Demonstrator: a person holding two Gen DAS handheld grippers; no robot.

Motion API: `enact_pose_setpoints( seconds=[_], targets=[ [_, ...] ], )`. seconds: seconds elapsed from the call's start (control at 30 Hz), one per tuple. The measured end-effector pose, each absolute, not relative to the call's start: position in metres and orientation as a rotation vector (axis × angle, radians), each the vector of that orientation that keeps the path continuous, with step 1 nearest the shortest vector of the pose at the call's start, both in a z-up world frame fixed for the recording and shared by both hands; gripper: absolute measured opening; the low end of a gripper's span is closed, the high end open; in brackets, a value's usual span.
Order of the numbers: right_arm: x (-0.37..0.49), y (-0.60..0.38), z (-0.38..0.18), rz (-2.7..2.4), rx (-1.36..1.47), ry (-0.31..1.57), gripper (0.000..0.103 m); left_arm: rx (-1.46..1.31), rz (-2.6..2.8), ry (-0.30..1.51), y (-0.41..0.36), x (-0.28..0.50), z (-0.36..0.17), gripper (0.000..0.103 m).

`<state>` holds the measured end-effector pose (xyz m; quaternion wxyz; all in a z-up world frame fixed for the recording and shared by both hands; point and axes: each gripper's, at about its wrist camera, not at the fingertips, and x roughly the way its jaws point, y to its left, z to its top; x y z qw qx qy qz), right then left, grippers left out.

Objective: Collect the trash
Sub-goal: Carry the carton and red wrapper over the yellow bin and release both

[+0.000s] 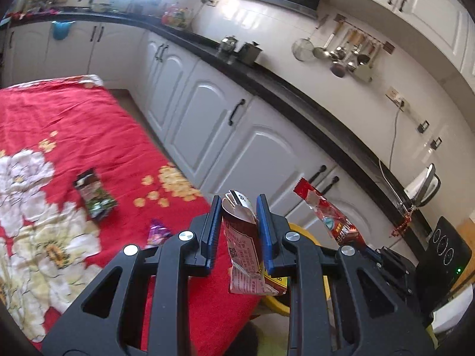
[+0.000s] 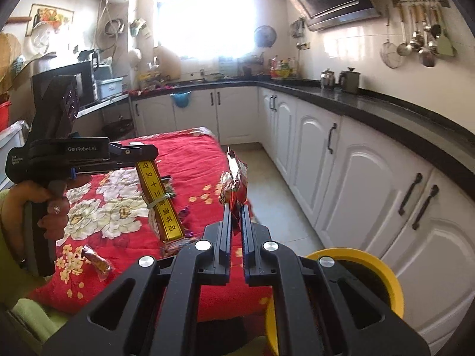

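Observation:
My left gripper [image 1: 239, 204] is shut on a red and white packet [image 1: 242, 237] with a yellow strip, which hangs upright over the table's edge. In the right wrist view the same packet [image 2: 161, 207] dangles from the left gripper [image 2: 148, 155], held by a person's hand [image 2: 47, 207]. My right gripper [image 2: 236, 209] is shut on a crinkled red snack wrapper [image 2: 234, 182], which also shows in the left wrist view as the red wrapper [image 1: 329, 219]. A yellow bin [image 2: 389, 279] stands on the floor just below and right of the right gripper; its rim [image 1: 299, 228] peeks out behind the left gripper's fingers.
The table wears a red floral cloth [image 1: 74, 118]. On it lie a dark green wrapper [image 1: 93, 192], a purple wrapper [image 1: 158, 233] and a brown wrapper [image 2: 96, 259]. White cabinets [image 2: 356, 178] under a black counter line the right side, with a tiled floor strip [image 2: 267, 195] between.

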<state>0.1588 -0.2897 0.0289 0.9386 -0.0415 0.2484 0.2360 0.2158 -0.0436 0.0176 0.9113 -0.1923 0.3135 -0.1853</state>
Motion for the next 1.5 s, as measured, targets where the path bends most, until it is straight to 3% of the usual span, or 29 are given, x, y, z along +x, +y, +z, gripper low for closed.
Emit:
enact_pose_setpoints(
  seconds=[0.63,1.5],
  targets=[
    [0.144,-0.392,0.027,0.289,0.016,0.473,0.006,-0.224,-0.535,0.63,-0.176,0.231,0.032,0.017],
    [0.15,-0.446,-0.043,0.141,0.07,0.639,0.006,-0.112,-0.584,0.668,-0.264,0.246,-0.022,0.017]
  ],
)
